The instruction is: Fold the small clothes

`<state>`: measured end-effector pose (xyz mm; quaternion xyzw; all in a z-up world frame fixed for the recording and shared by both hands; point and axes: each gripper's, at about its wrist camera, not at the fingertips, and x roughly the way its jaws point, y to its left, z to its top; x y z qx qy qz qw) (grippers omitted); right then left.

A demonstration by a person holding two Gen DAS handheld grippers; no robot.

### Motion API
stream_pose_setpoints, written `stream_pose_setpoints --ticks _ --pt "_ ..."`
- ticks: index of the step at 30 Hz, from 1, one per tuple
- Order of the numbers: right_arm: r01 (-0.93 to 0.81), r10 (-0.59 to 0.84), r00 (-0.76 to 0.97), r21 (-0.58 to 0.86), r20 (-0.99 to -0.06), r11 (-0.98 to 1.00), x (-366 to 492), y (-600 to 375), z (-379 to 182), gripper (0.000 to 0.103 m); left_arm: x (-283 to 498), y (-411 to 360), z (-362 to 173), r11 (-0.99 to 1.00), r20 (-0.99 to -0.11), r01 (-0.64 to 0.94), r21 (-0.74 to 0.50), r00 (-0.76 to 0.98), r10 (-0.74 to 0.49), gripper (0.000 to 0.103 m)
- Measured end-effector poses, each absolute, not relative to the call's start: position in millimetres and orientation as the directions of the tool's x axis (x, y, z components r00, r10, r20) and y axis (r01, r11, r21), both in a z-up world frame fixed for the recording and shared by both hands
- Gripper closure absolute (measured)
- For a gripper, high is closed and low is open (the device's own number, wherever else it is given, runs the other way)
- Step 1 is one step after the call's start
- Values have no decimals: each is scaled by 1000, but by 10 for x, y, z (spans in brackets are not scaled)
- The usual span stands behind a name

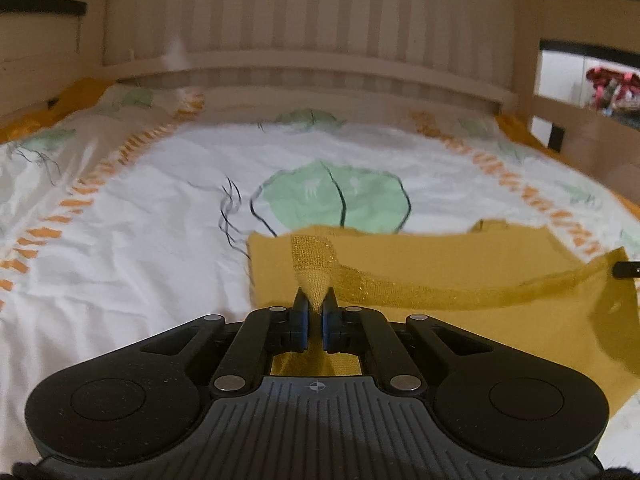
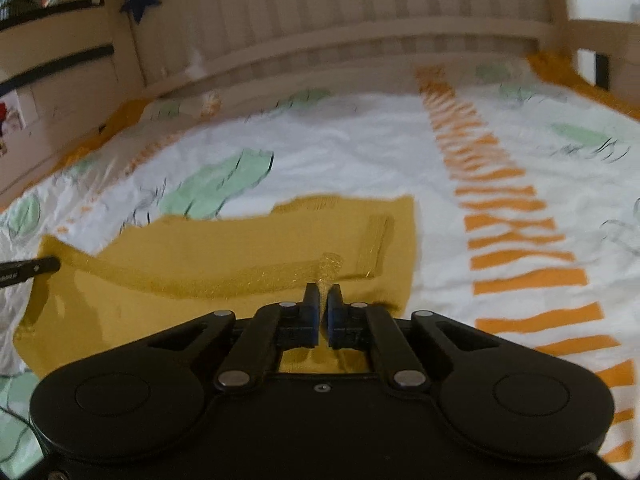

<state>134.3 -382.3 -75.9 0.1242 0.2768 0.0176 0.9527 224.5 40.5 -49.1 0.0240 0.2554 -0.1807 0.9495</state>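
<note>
Mustard-yellow garment (image 1: 460, 264) lay on the printed bedsheet (image 1: 140, 240), glittery gold band (image 1: 400, 286) stretched between left gripper (image 1: 314, 300) and right gripper (image 2: 323, 294), fingers of both pinched narrow on it, wooden slatted headboard (image 1: 320, 20) beyond

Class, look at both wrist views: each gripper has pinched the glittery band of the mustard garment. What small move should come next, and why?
Probably carry both grips forward together, laying the band toward the far edge. The left gripper and right gripper are each shut on the glittery band of the mustard garment, stretched between them and raised off the bedsheet.
</note>
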Motion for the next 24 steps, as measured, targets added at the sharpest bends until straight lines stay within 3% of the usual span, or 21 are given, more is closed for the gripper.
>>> stream_pose_setpoints --ticks 6,12,17,20,22,23,24 --pt "57 97 881 307 -463 950 1472 -4028 -534 94 2355 434 -219 938 -431 338 -77 837 -337 97" --pt "51 89 876 275 -474 960 2014 -4115 -504 94 2807 319 -143 942 -426 328 -74 843 -328 97" --pt "84 82 833 271 -547 959 2512 -4168 -754 94 3347 196 -404 952 -530 285 -116 793 -302 97" --pt "111 73 789 258 -610 960 2712 -4182 -958 94 3599 128 -649 954 -640 268 -132 712 -289 95" --pt "127 60 765 241 -642 962 2760 -4178 -1064 87 3692 119 -801 958 -701 253 -136 658 -274 94" --pt "135 54 756 235 -653 963 2764 -4180 -1098 83 3714 130 -857 961 -723 242 -131 640 -260 90" --pt "145 45 753 232 -657 962 2757 -4188 -1116 81 3714 159 -892 966 -734 226 -126 634 -244 77"
